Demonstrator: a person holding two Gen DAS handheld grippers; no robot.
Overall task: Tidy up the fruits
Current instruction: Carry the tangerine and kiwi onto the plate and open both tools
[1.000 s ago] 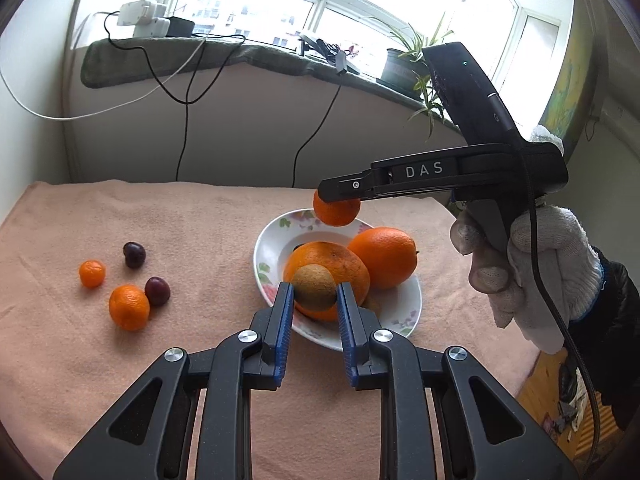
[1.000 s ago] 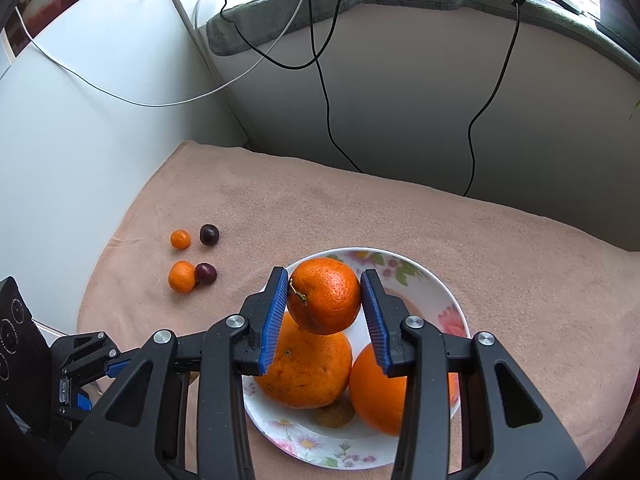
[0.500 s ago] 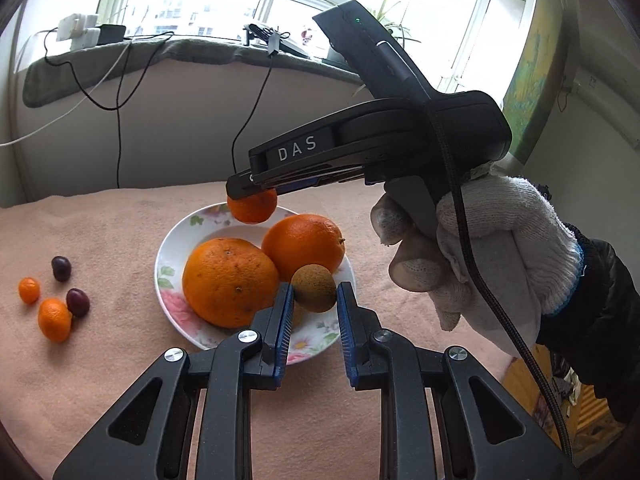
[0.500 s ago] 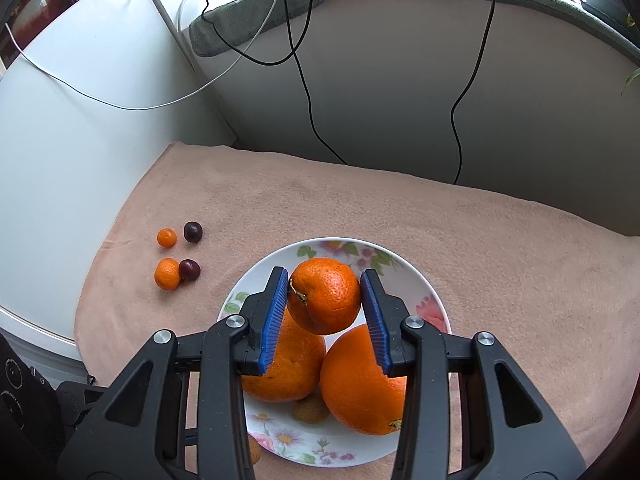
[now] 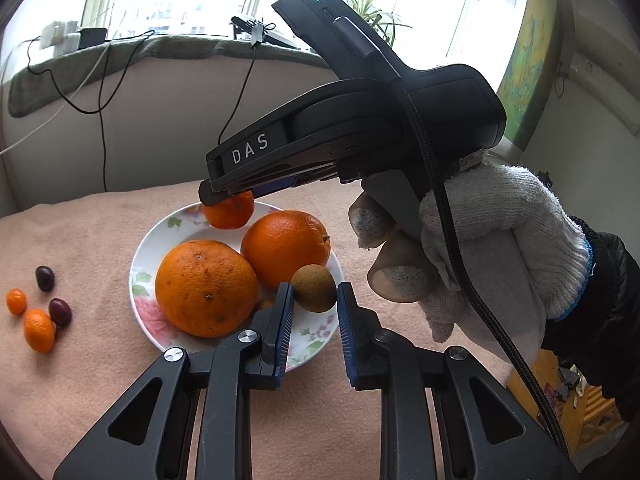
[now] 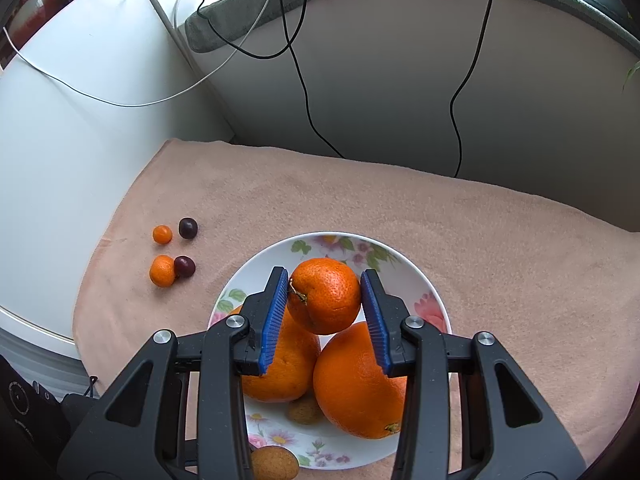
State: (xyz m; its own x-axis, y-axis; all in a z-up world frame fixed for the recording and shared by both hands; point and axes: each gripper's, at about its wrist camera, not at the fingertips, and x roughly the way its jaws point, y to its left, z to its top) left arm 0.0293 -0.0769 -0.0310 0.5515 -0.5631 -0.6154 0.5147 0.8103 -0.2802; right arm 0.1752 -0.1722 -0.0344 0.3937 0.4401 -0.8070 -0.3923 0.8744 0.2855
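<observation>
A floral plate point(image 5: 140, 264) point(image 6: 400, 256) on the pink cloth holds two large oranges point(image 5: 206, 288) point(image 5: 286, 248) and a small brown fruit point(image 6: 304, 410). My left gripper point(image 5: 314, 298) is shut on a brown round fruit point(image 5: 314, 288) over the plate's near rim. My right gripper point(image 6: 324, 294) is shut on a small orange point(image 6: 324, 294) point(image 5: 228, 212) above the plate's far side. Two tiny oranges point(image 5: 38, 330) point(image 5: 16, 301) and two dark plums point(image 5: 60, 311) point(image 5: 45, 278) lie on the cloth left of the plate.
The pink cloth point(image 6: 500, 248) covers the table. A wall with hanging cables point(image 6: 304, 92) stands behind it. A white cabinet point(image 6: 80, 128) is at the left. The table's edge drops off at the right point(image 5: 520, 380).
My left gripper moved right along the plate's near side with the brown fruit. My right gripper carried the small orange lower over the far part of the plate.
</observation>
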